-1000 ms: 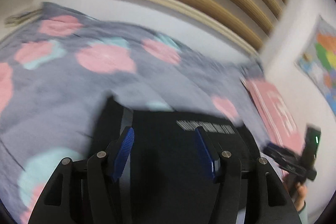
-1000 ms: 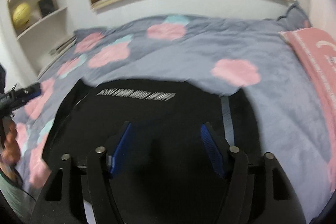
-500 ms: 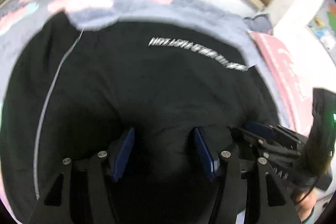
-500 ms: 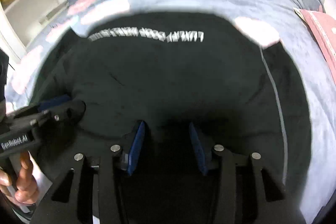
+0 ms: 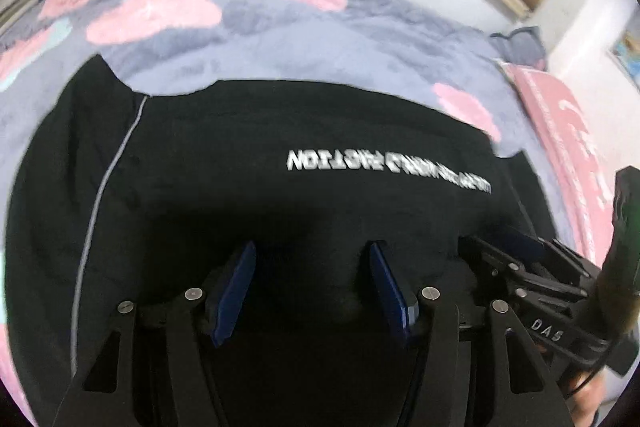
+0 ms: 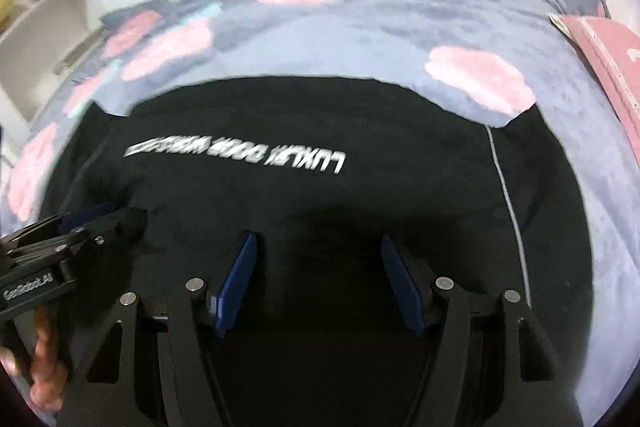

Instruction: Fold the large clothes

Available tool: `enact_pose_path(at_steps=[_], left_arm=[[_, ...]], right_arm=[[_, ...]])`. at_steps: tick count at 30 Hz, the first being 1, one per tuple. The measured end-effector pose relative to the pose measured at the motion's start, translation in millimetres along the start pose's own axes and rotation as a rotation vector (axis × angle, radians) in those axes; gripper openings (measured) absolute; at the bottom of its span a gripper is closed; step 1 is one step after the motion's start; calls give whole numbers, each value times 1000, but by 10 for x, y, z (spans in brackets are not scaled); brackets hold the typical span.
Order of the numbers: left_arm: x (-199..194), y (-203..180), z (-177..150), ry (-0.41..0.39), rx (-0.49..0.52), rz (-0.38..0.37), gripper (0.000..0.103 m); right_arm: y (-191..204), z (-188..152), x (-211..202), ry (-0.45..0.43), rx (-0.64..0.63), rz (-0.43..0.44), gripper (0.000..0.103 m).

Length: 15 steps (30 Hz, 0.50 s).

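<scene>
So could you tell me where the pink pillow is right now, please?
The pink pillow lies at the far right edge of both wrist views, on the grey flowered blanket beyond the right side of the black garment.

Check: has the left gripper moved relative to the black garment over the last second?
Yes. The left gripper closed in toward the black garment, which now fills far more of its view, covering more of the floral bedspread.

A black garment (image 5: 248, 195) with white lettering lies spread flat on bedding.
</scene>
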<state>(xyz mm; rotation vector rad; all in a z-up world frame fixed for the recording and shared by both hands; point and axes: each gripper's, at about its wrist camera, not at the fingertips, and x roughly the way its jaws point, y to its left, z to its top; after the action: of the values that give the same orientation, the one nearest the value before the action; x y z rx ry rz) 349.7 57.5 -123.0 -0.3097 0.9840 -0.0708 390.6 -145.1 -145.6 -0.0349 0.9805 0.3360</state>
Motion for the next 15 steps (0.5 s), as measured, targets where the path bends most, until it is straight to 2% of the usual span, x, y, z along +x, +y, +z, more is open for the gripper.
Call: enact_pose_path(at_steps=[2,4,7,8,9,10,12,14,15], left_arm=[[-297,3,-134,-16,14,-80,61],[-576,19,-302,-41,20,-144,61],[-929,10,-622,-57,24,-195,61],[-966,15,-721,-55,22,-196,61],[-974,20,-801,-49,18,-192,61],[-957,31,-852,-41,15,-186,64],[-759,100,-930,2,-12,-202,69],[-460,240,-991,49,-87,-228,69],[-380,271,-992,45,-89,-230,69]], right_arm=[[9,-129,-280,-29,6,46,69],[61,-289,-501,-30,8,58,69],[159,-529,-755,-11,-2,91,69],[221,-583,-787,-4,-9,92,72],[215,-615,-791,3,-18,77,73],[288,-681,-748,17,-47,25,73],[345,-813,-582,61,-94,-48,73],[352,-870,-364,103,-77,-40,76],[346,-885,-292,102,-71,-39,77]])
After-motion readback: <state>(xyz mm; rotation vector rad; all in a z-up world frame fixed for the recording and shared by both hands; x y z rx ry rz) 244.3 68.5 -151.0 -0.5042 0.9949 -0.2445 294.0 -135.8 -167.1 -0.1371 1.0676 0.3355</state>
